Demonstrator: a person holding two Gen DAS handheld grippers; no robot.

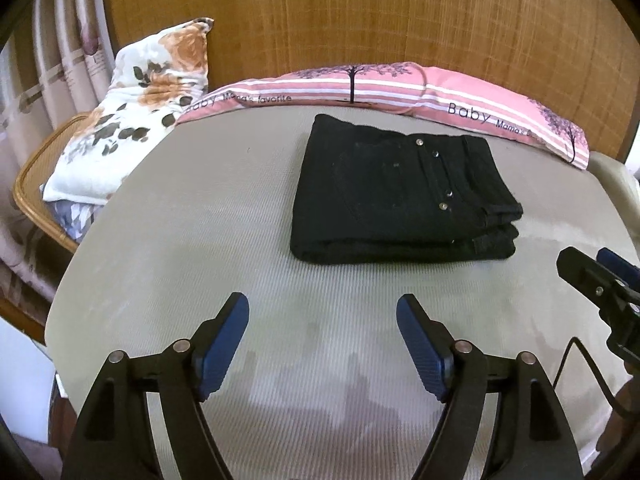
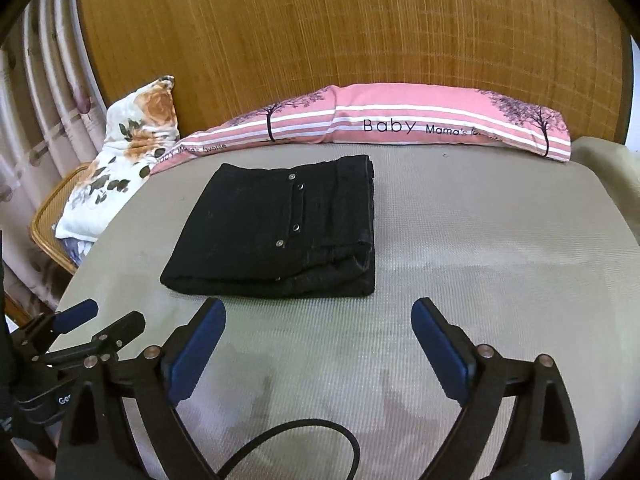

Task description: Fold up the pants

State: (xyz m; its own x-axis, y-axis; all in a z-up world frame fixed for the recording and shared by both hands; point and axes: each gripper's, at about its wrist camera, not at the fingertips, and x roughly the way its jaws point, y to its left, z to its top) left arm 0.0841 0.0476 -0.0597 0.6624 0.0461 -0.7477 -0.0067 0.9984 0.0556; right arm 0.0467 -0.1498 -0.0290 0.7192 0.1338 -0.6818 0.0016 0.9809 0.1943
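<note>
Your left gripper (image 1: 322,312) hangs spread and empty over the grey woven mattress (image 1: 200,208), short of the pants. The black denim pants with metal studs (image 1: 400,196) lie mid-mattress, folded into a thick, soft, fairly heavy stack, likely to sag unless you pinch all layers at the near edge. The long axis looks to run left to right, waistband end rightward. Your right gripper (image 2: 318,312) is likewise spread, holding nothing.

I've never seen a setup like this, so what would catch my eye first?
The black pants, folded into a neat stack, lie mid-mattress. Behind them a pink striped pillow runs along the wooden headboard. Up close, the left gripper and right gripper hold blue-padded jaws open and empty.
</note>
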